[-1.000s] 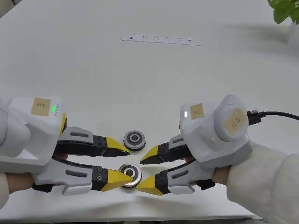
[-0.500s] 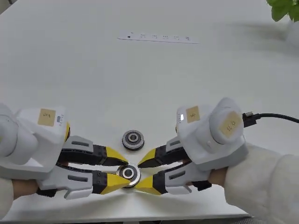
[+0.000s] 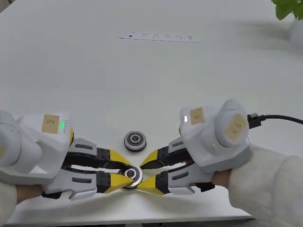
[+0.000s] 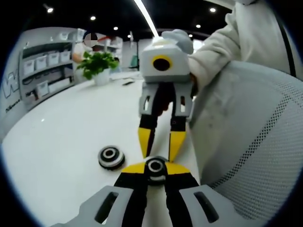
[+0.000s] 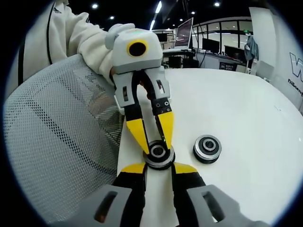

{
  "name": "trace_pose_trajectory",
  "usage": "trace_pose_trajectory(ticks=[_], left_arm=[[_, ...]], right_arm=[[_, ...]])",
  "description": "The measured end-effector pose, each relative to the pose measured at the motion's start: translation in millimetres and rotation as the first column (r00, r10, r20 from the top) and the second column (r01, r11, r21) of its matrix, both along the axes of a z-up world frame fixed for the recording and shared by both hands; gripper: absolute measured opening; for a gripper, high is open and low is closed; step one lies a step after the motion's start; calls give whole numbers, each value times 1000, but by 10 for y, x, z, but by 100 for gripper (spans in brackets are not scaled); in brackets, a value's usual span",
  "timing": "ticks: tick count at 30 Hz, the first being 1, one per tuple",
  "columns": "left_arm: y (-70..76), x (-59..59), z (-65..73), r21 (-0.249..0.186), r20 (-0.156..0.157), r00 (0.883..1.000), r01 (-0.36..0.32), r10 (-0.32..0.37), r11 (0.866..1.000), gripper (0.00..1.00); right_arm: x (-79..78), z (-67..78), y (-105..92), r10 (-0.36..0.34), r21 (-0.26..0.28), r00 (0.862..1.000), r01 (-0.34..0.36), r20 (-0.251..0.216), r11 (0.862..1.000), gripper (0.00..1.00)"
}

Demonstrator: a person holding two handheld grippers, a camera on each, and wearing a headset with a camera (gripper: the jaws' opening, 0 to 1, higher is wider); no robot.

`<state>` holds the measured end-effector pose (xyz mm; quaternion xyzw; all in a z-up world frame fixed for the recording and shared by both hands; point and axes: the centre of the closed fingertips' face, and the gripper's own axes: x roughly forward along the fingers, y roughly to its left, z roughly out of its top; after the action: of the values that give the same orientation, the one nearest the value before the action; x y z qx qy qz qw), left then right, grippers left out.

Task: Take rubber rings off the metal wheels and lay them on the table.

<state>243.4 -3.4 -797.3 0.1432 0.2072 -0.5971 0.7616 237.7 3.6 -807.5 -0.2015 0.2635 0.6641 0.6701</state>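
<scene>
Two metal wheels lie on the white worktop (image 3: 142,85), close to its near edge, and the work is at the first of them. The near wheel (image 3: 131,174) lies flat, with the two tools meeting on it from opposite sides. The left hand-held gripper (image 3: 124,173) is clamped on it: in the left gripper view its yellow tips press the wheel's rim on both sides. The right hand-held gripper (image 3: 142,174) has its jaws a little apart, with the tips set at the opposite side of the rim. I cannot tell whether they pinch the wheel or merely flank it. The far wheel (image 3: 135,141) lies flat just beyond, apart from both tools and untouched. Each wheel shows a dark band round its bright hub, which I take for the rubber ring (image 5: 207,160), in place on both. By my reckoning, then, nothing is finished yet: both rings are left to be peeled off and laid down, the near one first. One tool will likely hold the wheel while the other works the ring over the rim. A power strip (image 3: 160,37) lies well away at the far side.
</scene>
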Motion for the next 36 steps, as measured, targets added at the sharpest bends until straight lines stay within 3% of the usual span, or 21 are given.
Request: trace_pose_trajectory(ticks=[8, 14, 32, 36], left_arm=[[-23, 55, -4, -29, 13, 1000, -9, 10, 1000, 14], [-37, 56, 14, -46, 12, 1000, -11, 11, 999, 14], [-4, 59, 39, -57, 9, 1000, -21, 21, 998, 14], [3, 55, 43, -58, 9, 1000, -21, 22, 998, 14]], right_arm=[[47, 5, -17, -31, 18, 999, 32, -23, 999, 18], [54, -2, 17, -18, 14, 1000, 18, 14, 1000, 22], [78, -5, -40, -14, 1, 1000, 14, 11, 1000, 14], [69, 39, 31, -23, 37, 1000, 23, -3, 999, 26]])
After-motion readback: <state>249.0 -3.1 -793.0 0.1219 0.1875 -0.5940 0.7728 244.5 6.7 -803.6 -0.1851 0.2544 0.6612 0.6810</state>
